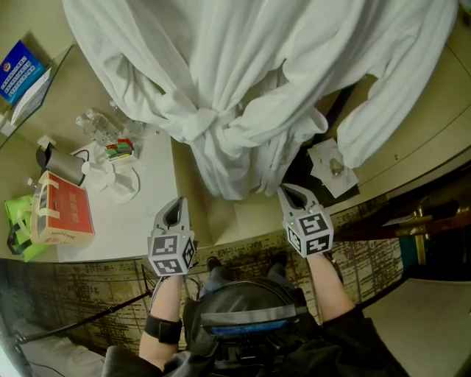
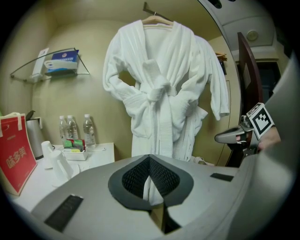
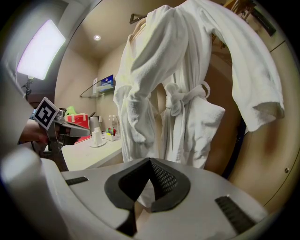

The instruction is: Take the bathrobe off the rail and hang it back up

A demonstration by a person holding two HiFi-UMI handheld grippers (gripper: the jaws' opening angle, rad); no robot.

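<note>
1. A beige wall [image 2: 70, 108] closes off this corner. At its left, a glass shelf [image 2: 47, 71] carries a tissue box [image 2: 62, 61]. Below it a white table [image 2: 101, 152] holds a red paper bag [image 2: 16, 152], a kettle [image 2: 33, 136] and water bottles [image 2: 75, 129].
2. The left tongs [image 1: 176, 210] are clenched on nothing, low by the table's edge. The robe lies ahead of them, higher and a little to the right.
3. The bathrobe [image 2: 159, 98] hangs from a wooden hanger [image 2: 157, 18] under the rail [image 2: 152, 10]. Its long axis is upright, the belt knot [image 2: 157, 91] is tied at the waist and both sleeves droop. That fits a robe waiting to be lifted off as well as one already hung back.
4. The right tongs [image 1: 291, 193] are also clenched and empty, just beside the robe's lower folds in the head view. I judge them slightly the nearer pair, though the hanger sits well above both.
5. The head view cuts off the hanger and rail. In the gripper views the hook's seat on the rail is too small to read, and the gripper bodies hide the hem.
</note>
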